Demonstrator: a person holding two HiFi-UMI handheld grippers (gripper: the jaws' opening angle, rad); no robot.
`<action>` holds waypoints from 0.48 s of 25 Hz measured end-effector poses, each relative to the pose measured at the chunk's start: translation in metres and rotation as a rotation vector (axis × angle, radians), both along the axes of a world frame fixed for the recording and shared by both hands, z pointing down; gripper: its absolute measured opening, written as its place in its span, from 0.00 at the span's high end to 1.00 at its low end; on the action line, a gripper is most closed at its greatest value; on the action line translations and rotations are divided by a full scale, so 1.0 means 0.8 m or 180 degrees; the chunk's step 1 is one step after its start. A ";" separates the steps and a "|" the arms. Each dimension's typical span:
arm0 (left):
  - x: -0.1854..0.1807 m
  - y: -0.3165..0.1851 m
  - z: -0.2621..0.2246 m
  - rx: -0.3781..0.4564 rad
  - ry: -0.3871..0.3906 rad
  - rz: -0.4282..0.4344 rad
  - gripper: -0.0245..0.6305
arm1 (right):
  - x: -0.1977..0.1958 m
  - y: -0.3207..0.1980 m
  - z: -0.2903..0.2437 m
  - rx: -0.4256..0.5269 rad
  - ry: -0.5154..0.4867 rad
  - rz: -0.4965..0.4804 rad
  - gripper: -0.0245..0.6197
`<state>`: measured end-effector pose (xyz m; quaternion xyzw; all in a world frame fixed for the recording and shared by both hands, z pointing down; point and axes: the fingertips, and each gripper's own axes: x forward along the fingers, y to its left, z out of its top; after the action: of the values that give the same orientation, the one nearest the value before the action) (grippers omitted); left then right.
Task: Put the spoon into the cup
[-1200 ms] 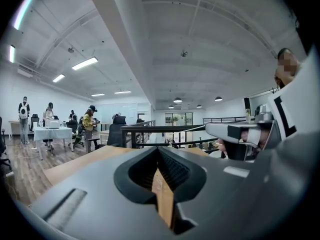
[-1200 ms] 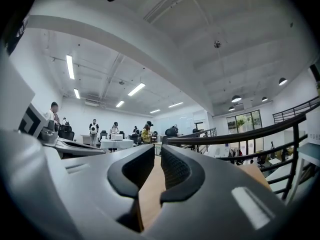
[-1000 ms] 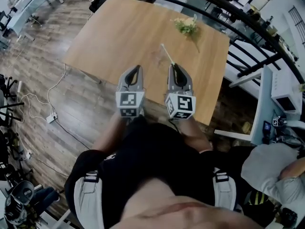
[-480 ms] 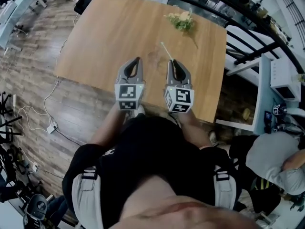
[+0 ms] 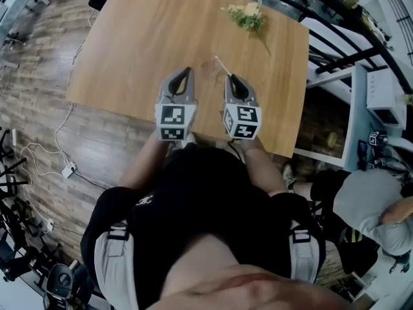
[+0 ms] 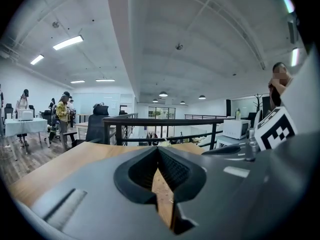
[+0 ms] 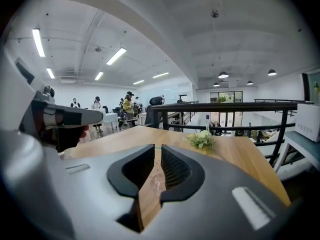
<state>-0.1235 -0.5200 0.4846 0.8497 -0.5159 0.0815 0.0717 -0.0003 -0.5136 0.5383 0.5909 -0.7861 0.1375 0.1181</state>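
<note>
A thin white spoon (image 5: 221,66) sticks out up and to the left from the tips of my right gripper (image 5: 231,76), which is shut on its handle. In the right gripper view the jaws nearly meet at the tips (image 7: 158,147). A clear cup (image 5: 206,70) stands faintly on the wooden table (image 5: 142,37) just left of the spoon; it shows through the jaw gap (image 7: 152,182). My left gripper (image 5: 188,70) hovers beside it, shut and empty, its tips together (image 6: 158,149). Both grippers are side by side above the table's near edge.
A small bunch of flowers (image 5: 246,16) lies near the table's far right corner, also ahead in the right gripper view (image 7: 202,139). A black railing (image 5: 335,57) runs behind and to the right. A seated person (image 5: 368,205) is at the right.
Both grippers have moved forward over the table and sunk a little. The spoon travelled with the right gripper. The jaws look the same.
</note>
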 end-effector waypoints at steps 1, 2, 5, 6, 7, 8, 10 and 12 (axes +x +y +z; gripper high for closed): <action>-0.003 -0.002 0.003 -0.0016 -0.0006 0.0006 0.94 | -0.002 -0.003 0.006 -0.0038 0.0028 -0.0003 0.90; -0.005 -0.003 0.005 -0.0031 -0.0011 0.0012 0.94 | -0.004 -0.006 0.012 -0.0077 0.0057 -0.0006 0.90; -0.012 -0.007 0.010 -0.0050 -0.0030 0.0030 0.94 | -0.008 -0.016 0.030 -0.0175 0.0119 0.0005 0.90; -0.015 -0.008 0.010 -0.0046 -0.0035 0.0037 0.94 | -0.010 -0.020 0.035 -0.0193 0.0137 0.0015 0.90; -0.017 -0.010 0.009 -0.0038 -0.0040 0.0045 0.94 | -0.012 -0.023 0.040 -0.0205 0.0160 0.0024 0.90; -0.019 -0.011 0.009 -0.0029 -0.0046 0.0052 0.94 | -0.014 -0.026 0.045 -0.0218 0.0186 0.0029 0.90; -0.023 -0.012 0.007 -0.0012 -0.0063 0.0059 0.94 | -0.019 -0.030 0.057 -0.0255 0.0232 0.0019 0.90; -0.025 -0.012 0.007 0.0000 -0.0078 0.0058 0.94 | -0.023 -0.033 0.070 -0.0294 0.0261 -0.0002 0.90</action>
<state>-0.1432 -0.5298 0.4900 0.8534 -0.5090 0.0926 0.0646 -0.0191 -0.5402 0.5942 0.5896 -0.7737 0.1492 0.1773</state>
